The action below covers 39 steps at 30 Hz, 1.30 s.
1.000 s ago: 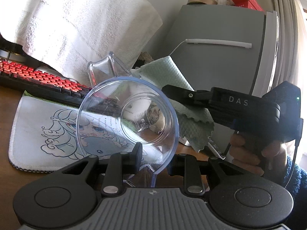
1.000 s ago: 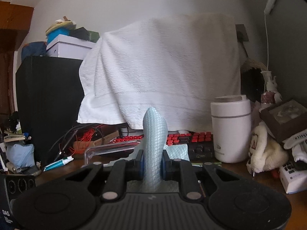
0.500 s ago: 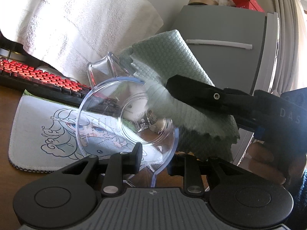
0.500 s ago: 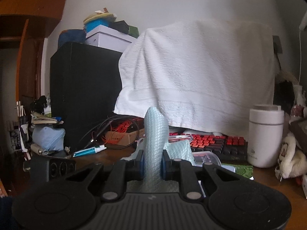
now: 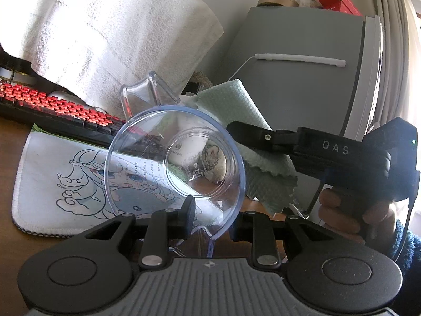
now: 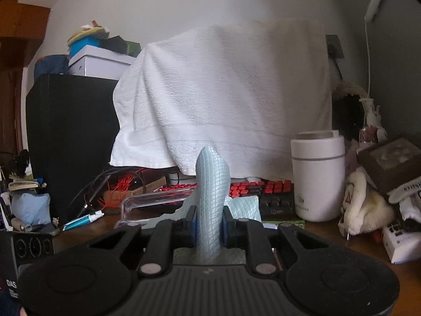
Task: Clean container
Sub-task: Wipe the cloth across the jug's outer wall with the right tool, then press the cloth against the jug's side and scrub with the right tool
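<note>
My left gripper [image 5: 212, 223] is shut on the lower rim of a clear plastic measuring container [image 5: 147, 173]. The container is tipped with its mouth toward the camera and its handle [image 5: 143, 92] pointing up. My right gripper [image 6: 209, 222] is shut on a pale green waffle cloth [image 6: 211, 181]. In the left wrist view the right gripper [image 5: 238, 131] reaches in from the right. There the cloth [image 5: 265, 187] hangs at the container's right rim, partly behind it. The clear handle [image 6: 155, 201] also shows low in the right wrist view.
A white towel [image 5: 100, 34] drapes over something behind a red-keyed keyboard [image 5: 52, 102]. A cartoon-printed mat [image 5: 60, 181] lies on the wooden desk. A grey cabinet [image 5: 302, 84] stands at the right. A white canister [image 6: 317, 176], a plush toy [image 6: 365, 208] and a black box [image 6: 68, 137] crowd the desk.
The right gripper swung the cloth up over the container's upper right rim half a second ago, then dropped back to the right. The container stays held in place.
</note>
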Motion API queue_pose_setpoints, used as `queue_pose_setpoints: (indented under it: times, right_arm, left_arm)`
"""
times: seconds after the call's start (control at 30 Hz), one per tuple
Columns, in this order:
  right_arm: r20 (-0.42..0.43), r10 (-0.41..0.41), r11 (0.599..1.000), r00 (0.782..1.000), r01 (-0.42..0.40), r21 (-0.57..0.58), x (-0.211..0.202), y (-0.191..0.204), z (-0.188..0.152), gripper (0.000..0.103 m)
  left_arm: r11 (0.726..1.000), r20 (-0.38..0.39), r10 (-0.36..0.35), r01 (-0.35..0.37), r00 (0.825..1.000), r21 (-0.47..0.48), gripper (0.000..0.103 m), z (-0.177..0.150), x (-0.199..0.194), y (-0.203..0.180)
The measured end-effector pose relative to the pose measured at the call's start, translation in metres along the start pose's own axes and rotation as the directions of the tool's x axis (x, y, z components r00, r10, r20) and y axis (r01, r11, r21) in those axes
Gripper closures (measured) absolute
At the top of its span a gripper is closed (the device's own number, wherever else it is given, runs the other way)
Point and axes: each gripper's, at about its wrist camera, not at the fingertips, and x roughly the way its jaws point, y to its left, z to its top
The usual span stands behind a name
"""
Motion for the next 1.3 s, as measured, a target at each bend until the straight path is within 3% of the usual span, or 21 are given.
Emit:
queue_pose_setpoints:
  times: [0.1, 0.33, 0.5, 0.8, 1.0, 1.3]
  right_arm:
    - [-0.006, 0.02, 1.0, 1.0, -0.02, -0.016, -0.002, 0.007, -0.002, 0.086]
    - [-0.024, 0.149, 0.985, 0.989, -0.151, -0.089, -0.012, 0.033, -0.007, 0.086]
    - [-0.025, 0.163, 0.981, 0.986, -0.164, -0.106, -0.015, 0.038, -0.007, 0.087]
    - [-0.003, 0.031, 0.997, 1.0, -0.031, -0.068, -0.004, 0.011, 0.0, 0.086]
    - [-0.005, 0.014, 0.999, 1.0, -0.014, -0.038, -0.002, 0.005, -0.001, 0.086]
    - [-0.039, 0.185, 0.978, 0.982, -0.187, -0.089, -0.014, 0.032, -0.006, 0.086]
  left_arm:
    - [1.0, 0.002, 0.0, 0.0, 1.0, -0.007, 0.077, 0.0, 0.0, 0.001]
    - [1.0, 0.005, 0.0, 0.0, 1.0, -0.015, 0.078, 0.0, -0.001, 0.001]
    - [1.0, 0.006, 0.001, -0.001, 1.0, -0.015, 0.077, -0.001, -0.001, 0.001]
    - [1.0, 0.009, -0.001, 0.002, 1.0, -0.022, 0.078, -0.001, -0.001, 0.002]
    - [1.0, 0.007, -0.001, 0.001, 1.0, -0.014, 0.078, -0.001, 0.0, 0.001]
    - [1.0, 0.009, 0.0, 0.0, 1.0, -0.021, 0.078, 0.0, 0.0, 0.002]
